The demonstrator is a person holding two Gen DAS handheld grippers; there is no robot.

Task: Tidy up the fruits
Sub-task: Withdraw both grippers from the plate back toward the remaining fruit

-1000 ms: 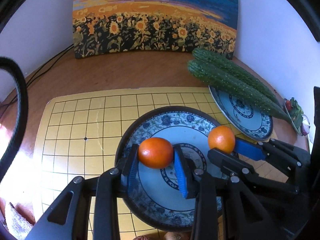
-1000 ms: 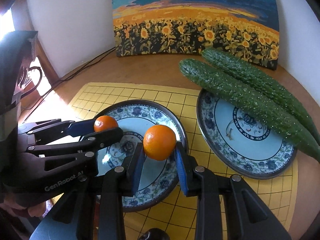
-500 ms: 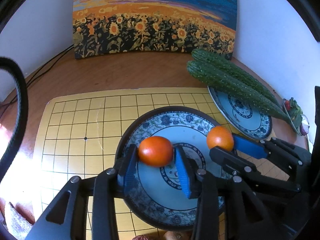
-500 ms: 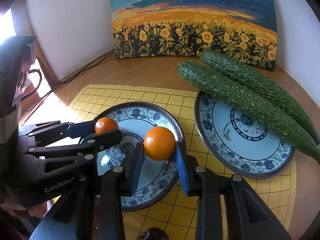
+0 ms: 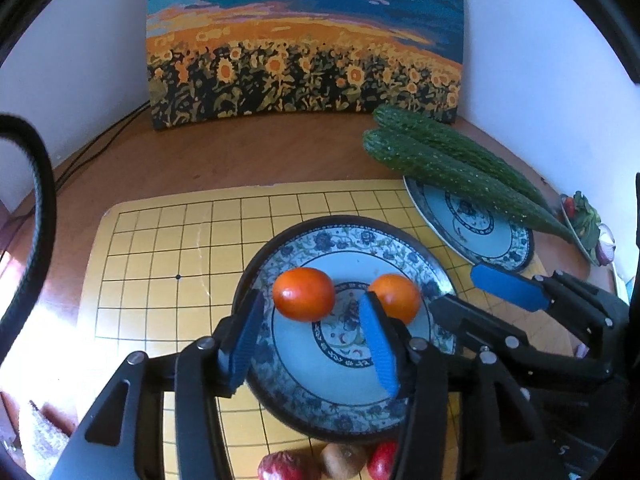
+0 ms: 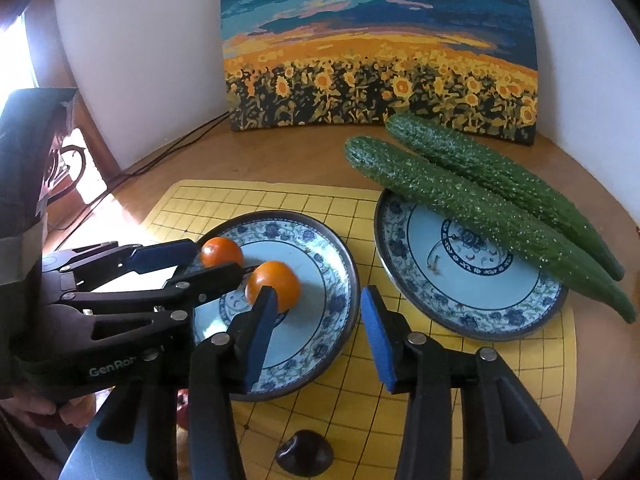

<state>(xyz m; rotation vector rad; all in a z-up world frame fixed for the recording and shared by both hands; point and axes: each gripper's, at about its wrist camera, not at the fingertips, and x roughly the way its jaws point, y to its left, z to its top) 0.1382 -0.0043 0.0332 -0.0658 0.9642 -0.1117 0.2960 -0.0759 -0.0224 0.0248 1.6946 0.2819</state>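
Both claws stand released over the left blue-patterned plate (image 5: pixel 280 360): the left gripper (image 5: pixel 306 332) has its blue pads spread wide, and the right gripper (image 6: pixel 316 320) is likewise parted with nothing between its pads. From the left wrist view, a reddish-orange fruit (image 5: pixel 304 294) lies on the plate just ahead of the left claw's opening, with a paler orange fruit (image 5: pixel 394 298) to its right, partly behind the right-hand pad; whether either pad touches a fruit cannot be told. Only this view shows, at the bottom edge, three small fruits (image 5: pixel 344 460), two red and one brownish, in front of the plate. The right wrist view shows instead a dark rounded object (image 6: pixel 304 454) on the yellow grid board (image 6: pixel 400 208) below the plate, and the two fruits from the side: smooth, glossy, round, sitting close together on the plate's left half. Further right, a second patterned plate (image 6: pixel 460 292) lies just beside the first, and two long bumpy cucumbers (image 6: pixel 460 196) rest side by side across its far rim, overhanging onto the wooden table (image 6: pixel 280 160). Behind stands a sunflower-field painting (image 6: pixel 376 48) against the white wall, and a cable runs along the table at the left.
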